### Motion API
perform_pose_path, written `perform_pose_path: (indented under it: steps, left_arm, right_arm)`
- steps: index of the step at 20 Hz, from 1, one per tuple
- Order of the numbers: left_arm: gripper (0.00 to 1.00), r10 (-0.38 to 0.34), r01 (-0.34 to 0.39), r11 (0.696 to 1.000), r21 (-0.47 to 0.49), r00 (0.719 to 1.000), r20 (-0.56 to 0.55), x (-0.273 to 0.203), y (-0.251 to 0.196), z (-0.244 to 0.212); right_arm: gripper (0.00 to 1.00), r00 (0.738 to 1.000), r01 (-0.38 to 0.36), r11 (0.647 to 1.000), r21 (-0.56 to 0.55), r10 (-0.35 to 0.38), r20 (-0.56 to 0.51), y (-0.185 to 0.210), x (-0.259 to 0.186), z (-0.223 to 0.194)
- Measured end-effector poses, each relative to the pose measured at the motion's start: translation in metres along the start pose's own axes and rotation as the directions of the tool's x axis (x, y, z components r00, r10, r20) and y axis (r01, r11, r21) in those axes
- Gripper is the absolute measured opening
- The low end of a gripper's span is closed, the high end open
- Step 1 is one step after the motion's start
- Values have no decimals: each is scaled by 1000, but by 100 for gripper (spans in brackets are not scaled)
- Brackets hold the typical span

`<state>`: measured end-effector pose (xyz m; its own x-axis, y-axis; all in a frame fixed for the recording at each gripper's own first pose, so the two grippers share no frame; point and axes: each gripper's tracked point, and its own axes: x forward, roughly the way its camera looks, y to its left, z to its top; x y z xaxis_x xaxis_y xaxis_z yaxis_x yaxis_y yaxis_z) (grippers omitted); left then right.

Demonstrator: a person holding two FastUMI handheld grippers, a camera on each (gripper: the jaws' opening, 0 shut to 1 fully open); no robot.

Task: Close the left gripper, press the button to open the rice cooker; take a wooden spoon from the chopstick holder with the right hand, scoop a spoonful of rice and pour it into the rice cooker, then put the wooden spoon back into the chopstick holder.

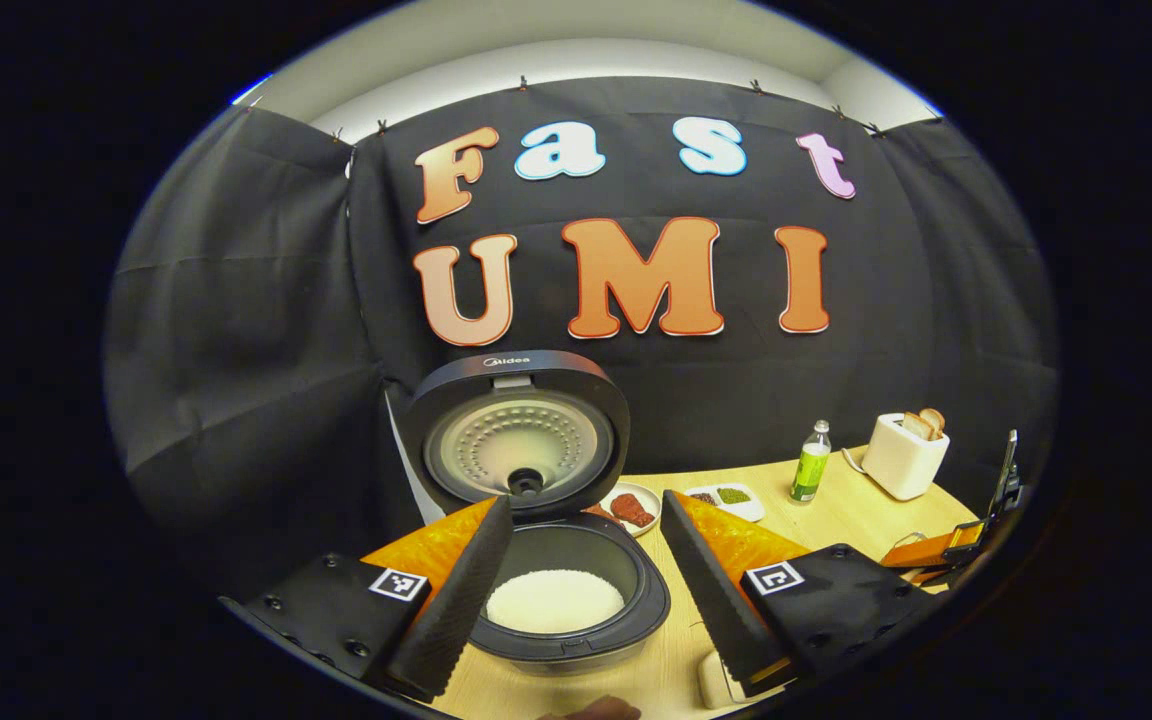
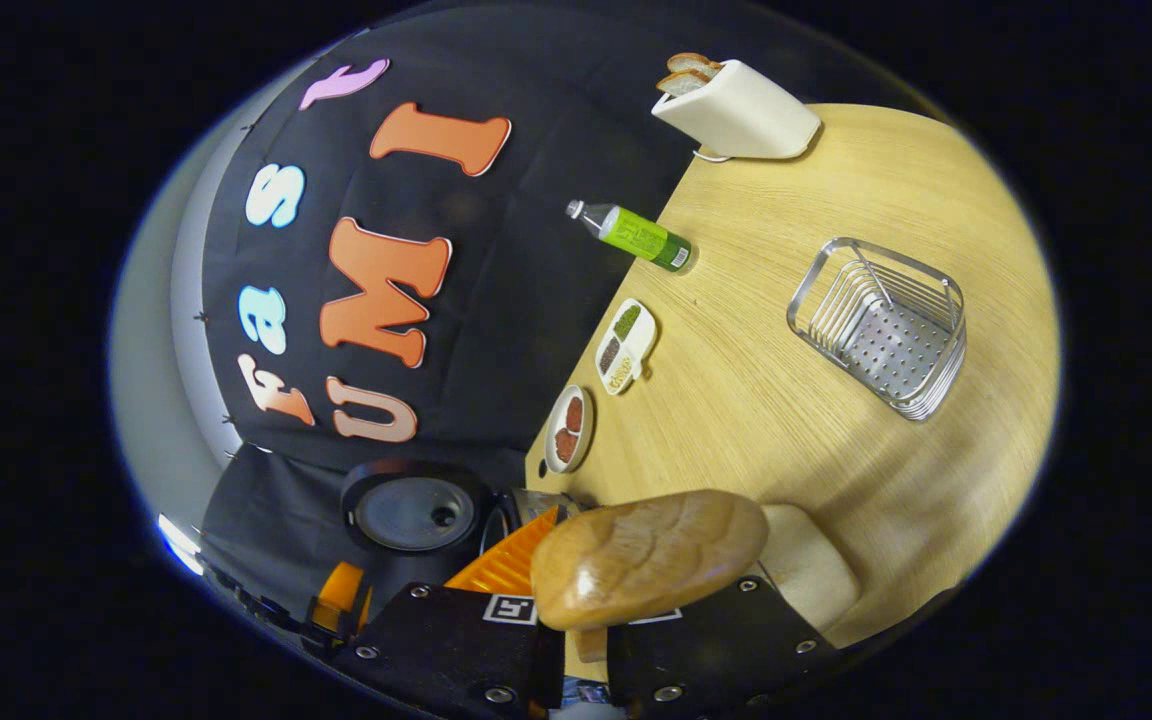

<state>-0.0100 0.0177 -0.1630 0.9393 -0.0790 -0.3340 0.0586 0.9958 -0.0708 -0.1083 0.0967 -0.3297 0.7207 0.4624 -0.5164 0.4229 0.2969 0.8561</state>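
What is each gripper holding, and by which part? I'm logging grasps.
Right gripper: the wooden spoon, by its handle just below the bowl. Left gripper: nothing; it is open over the rice cooker.

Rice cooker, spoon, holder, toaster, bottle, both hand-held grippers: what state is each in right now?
Rice cooker: lid up, rice inside.
Spoon: held in right hand-held gripper, bowl empty.
Holder: empty.
Toaster: bread in slots.
Bottle: capped, upright.
Left hand-held gripper: open.
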Motion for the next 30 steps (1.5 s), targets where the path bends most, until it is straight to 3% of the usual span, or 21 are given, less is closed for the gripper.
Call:
perform_pose_path:
  steps: [7,18,22,23,24,25,27,30]
  left_arm:
    - [100,111,-112,994,-22,994,-10,-18,38,-13]
    - [100,309,-309,951,15,951,28,-49,117,-15]
    - [100,356,-356,934,20,934,27,-61,139,-18]
    - [93,366,-367,930,17,930,23,-63,144,-20]
    - [93,379,-379,925,14,925,20,-65,149,-21]
    - [100,388,-388,922,11,922,17,-67,154,-23]
    - [95,405,-405,914,9,914,12,-71,162,-26]
    - [100,422,-422,907,11,907,4,-76,171,-29]
  right_arm:
    - [12,990,-126,989,76,131,-53,59,16,3]
    - [11,942,-258,959,117,277,-189,159,87,-38]
    - [11,936,-260,960,107,277,-216,185,124,-58]
    - [11,933,-260,960,106,278,-226,191,132,-64]
    - [11,932,-260,961,96,276,-236,195,140,-70]
    - [11,932,-257,963,82,269,-244,200,150,-75]
    - [11,932,-253,966,53,258,-255,210,166,-85]
    - [11,944,-235,971,-38,218,-249,217,187,-94]
